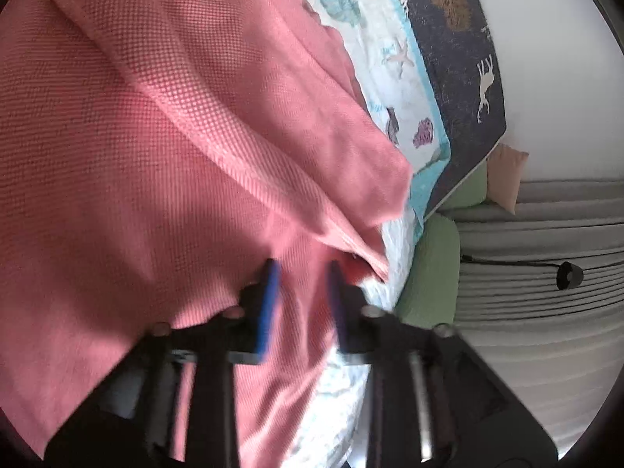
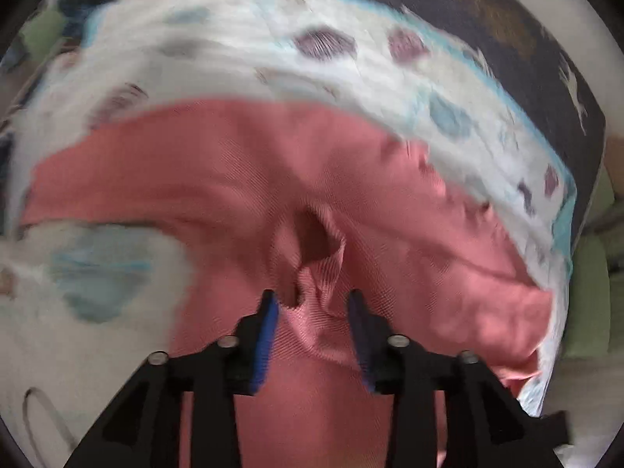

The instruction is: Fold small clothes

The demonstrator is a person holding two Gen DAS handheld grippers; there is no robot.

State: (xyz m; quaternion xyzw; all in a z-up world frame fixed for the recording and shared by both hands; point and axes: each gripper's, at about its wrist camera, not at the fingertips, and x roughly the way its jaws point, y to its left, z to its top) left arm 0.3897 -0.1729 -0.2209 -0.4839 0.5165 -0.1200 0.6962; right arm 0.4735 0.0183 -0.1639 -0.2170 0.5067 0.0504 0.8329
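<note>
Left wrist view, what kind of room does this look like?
Probably a living room at home: a grey sofa with green cushions, and a seashell-print cloth spread under the pink garment being folded.

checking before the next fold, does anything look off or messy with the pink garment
The pink garment is not lying flat: in the right wrist view it is bunched into a puckered ridge just ahead of the right claw. It lies on the seashell sheet. No tear or stain shows.

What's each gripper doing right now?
Left gripper: open, over the pink garment.
Right gripper: open, bunched pink cloth between its fingers.
</note>
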